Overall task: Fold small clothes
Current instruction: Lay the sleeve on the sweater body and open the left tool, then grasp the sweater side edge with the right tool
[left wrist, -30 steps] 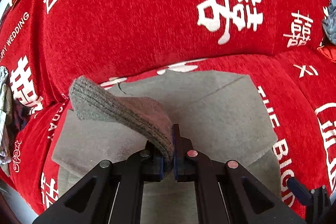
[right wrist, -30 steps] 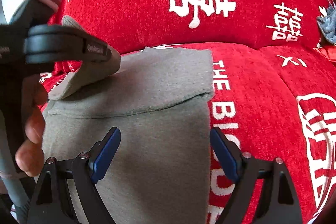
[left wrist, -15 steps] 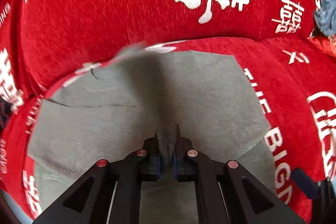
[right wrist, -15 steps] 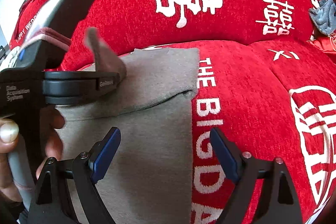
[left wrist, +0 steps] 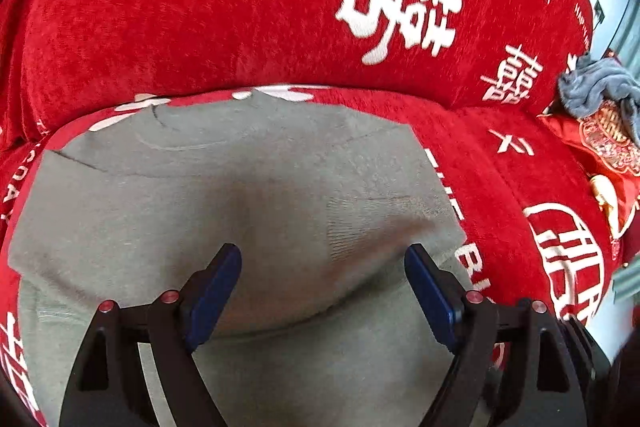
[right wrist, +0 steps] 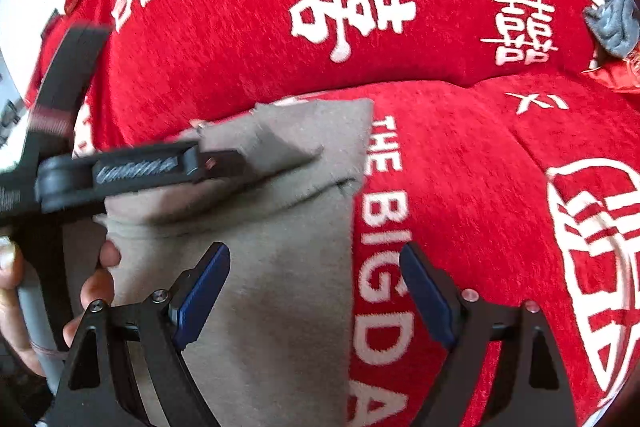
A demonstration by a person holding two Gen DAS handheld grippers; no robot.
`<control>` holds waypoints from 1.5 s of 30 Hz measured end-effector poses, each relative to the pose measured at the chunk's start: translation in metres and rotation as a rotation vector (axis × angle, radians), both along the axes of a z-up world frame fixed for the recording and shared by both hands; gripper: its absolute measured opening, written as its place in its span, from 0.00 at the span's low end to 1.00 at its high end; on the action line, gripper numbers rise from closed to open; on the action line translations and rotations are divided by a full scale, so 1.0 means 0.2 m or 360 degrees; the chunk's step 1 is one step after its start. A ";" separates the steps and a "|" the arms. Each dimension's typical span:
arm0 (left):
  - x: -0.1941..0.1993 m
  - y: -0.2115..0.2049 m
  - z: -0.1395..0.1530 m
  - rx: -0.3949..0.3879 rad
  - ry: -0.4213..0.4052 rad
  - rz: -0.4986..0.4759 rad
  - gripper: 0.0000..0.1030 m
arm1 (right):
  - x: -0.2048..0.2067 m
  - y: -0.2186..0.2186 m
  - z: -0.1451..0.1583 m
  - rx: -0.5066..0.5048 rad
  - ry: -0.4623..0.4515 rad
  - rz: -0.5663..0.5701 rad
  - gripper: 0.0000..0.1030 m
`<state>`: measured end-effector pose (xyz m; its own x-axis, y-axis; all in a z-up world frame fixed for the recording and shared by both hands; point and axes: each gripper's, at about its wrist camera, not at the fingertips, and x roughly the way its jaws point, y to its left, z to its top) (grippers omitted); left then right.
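Left wrist: left hand-held gripper (left wrist: 322, 281) jaws opening wide, nothing pinched; grey garment (left wrist: 224, 195) flat on red sofa cover (left wrist: 208, 7); sleeve gripped a second ago now released. Right wrist: right hand-held gripper (right wrist: 314, 285) wide open, empty, above garment's edge, unchanged.

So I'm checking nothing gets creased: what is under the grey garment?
The grey garment lies on the red printed cover, which shows all around it. Whatever sits beneath its middle is covered.
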<state>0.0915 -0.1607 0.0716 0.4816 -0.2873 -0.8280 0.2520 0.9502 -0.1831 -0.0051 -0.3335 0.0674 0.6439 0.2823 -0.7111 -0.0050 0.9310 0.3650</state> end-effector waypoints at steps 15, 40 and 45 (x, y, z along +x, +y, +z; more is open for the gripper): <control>0.02 0.35 -0.11 0.0190 0.0016 0.0210 0.82 | 0.34 0.07 -0.07 0.0404 0.0185 0.0105 0.69; 0.02 0.41 -0.19 0.0187 0.0033 0.0230 0.82 | 0.28 -0.06 -0.12 0.0895 0.0272 -0.0110 0.64; 0.01 0.41 -0.19 0.0200 0.0034 0.0233 0.82 | 0.34 -0.05 -0.17 0.1007 0.0328 -0.0108 0.64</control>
<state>0.0945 -0.0794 0.0340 0.4925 -0.1090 -0.8635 0.1066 0.9922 -0.0644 0.0630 -0.3426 0.0331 0.5435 0.6490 -0.5323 0.1744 0.5330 0.8279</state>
